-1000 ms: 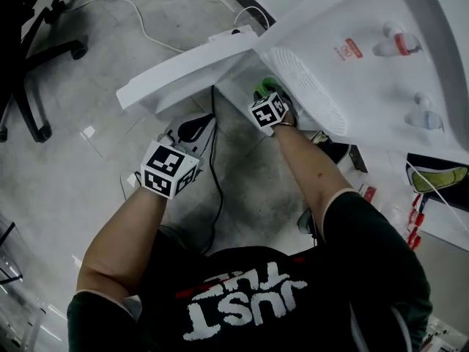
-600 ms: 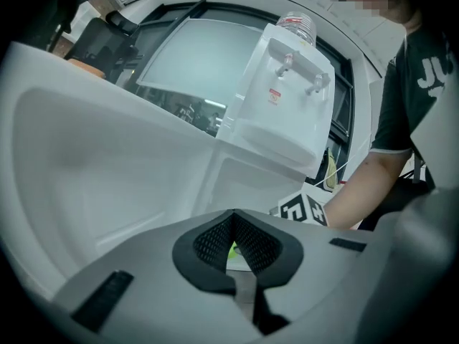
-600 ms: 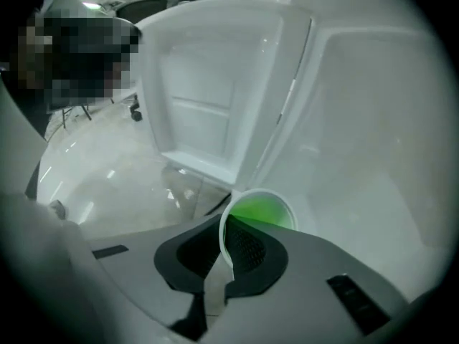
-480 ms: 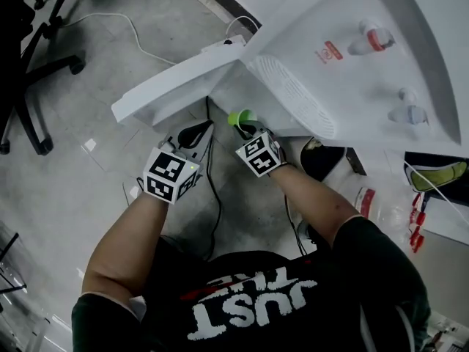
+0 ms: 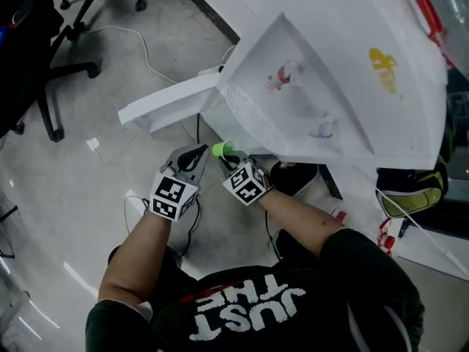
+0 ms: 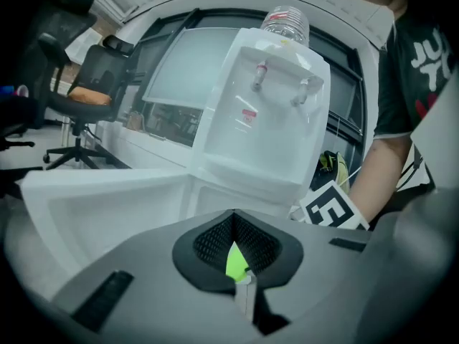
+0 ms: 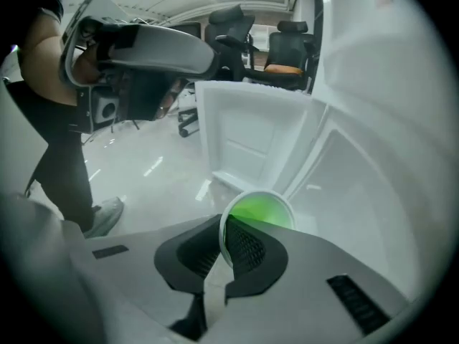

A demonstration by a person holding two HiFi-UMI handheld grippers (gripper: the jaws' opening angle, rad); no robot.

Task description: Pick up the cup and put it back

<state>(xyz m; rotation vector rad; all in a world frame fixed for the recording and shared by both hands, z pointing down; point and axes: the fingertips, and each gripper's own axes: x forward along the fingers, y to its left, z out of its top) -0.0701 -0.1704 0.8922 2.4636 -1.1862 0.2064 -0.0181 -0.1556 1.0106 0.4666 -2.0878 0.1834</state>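
Two jaws of the right gripper are clamped on the wall of the green cup, one pad inside the rim and one outside. The cup hangs in front of the water dispenser, near the edge of its open door. The left gripper, jaws together and empty, sits just beside it. Bare floor lies open to the left.

From above, the cup is mostly hidden behind the right gripper, with just a bit of green rim showing. In the right gripper view its lower body vanishes behind the pads. The yellow logo on the water dispenser is too blurred to read.
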